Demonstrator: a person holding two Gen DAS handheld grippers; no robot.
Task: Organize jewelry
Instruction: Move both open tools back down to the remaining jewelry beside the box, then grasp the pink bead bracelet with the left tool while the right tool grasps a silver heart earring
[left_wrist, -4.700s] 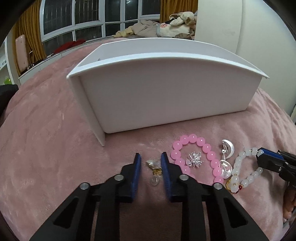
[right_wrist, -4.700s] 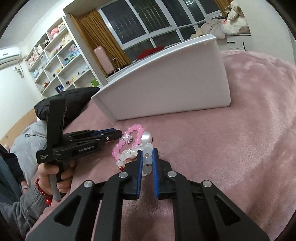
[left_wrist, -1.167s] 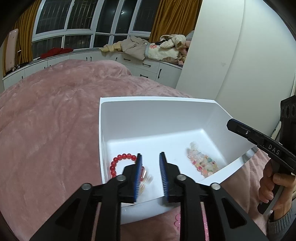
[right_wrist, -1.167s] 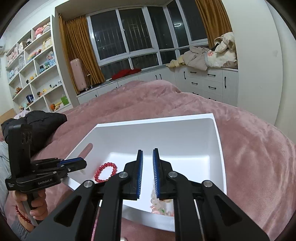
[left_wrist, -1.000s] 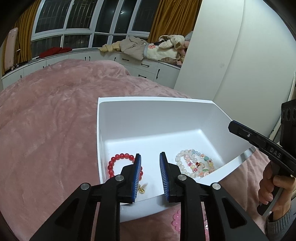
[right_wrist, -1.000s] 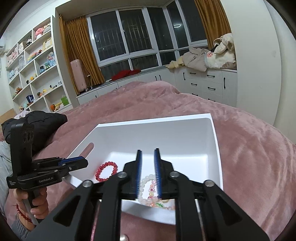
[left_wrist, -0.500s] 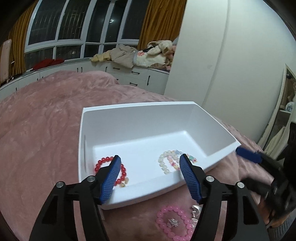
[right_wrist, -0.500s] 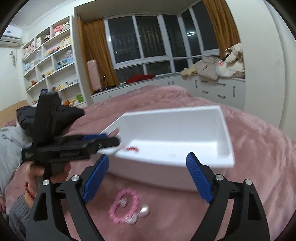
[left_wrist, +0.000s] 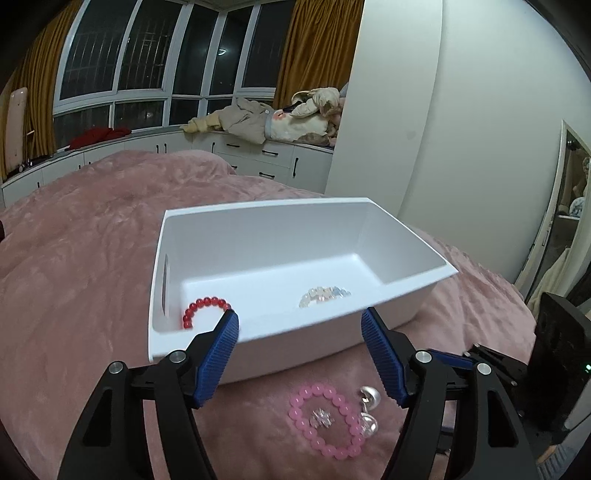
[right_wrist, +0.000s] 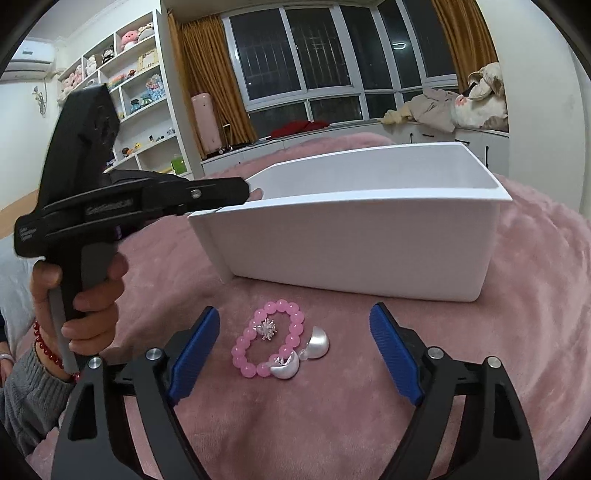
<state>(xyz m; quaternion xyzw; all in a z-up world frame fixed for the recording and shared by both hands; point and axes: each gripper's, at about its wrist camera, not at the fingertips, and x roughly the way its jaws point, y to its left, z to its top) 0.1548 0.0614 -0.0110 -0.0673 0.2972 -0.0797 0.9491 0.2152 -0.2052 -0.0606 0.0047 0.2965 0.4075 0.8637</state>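
A white rectangular plastic bin (left_wrist: 280, 254) stands on a pink plush bed cover (left_wrist: 74, 258). Inside it, in the left wrist view, a red bead bracelet (left_wrist: 202, 309) lies at the floor's 8 o'clock corner, near the slotted end wall, and a pale multicoloured bead bracelet (left_wrist: 325, 295) lies toward 4 o'clock, well apart from the red one.

Outside the bin, just beside its near wall, a pink bead bracelet (right_wrist: 267, 338) lies flat on the cover. A small silver starburst charm (right_wrist: 266, 329) sits inside its ring, and two silver dome-shaped earrings (right_wrist: 301, 354) touch its rim at about 4 o'clock.

The left gripper (left_wrist: 299, 354) hangs over the bin's near wall with its blue pads spread wide and nothing between them. The right gripper (right_wrist: 293, 354) is lower, its pads also wide apart on either side of the pink bracelet and earrings, touching neither. A hand (right_wrist: 79, 295) in a grey sleeve grips the left tool's handle at 9 o'clock of the right wrist view.

A second ago both grippers were nearly closed above the bin, and the pale bracelet and a small gold piece had just landed on its floor; both sets of jaws have just been opening, empty. The right wrist view has since dropped from the bin's interior to the jewelry on the bed.
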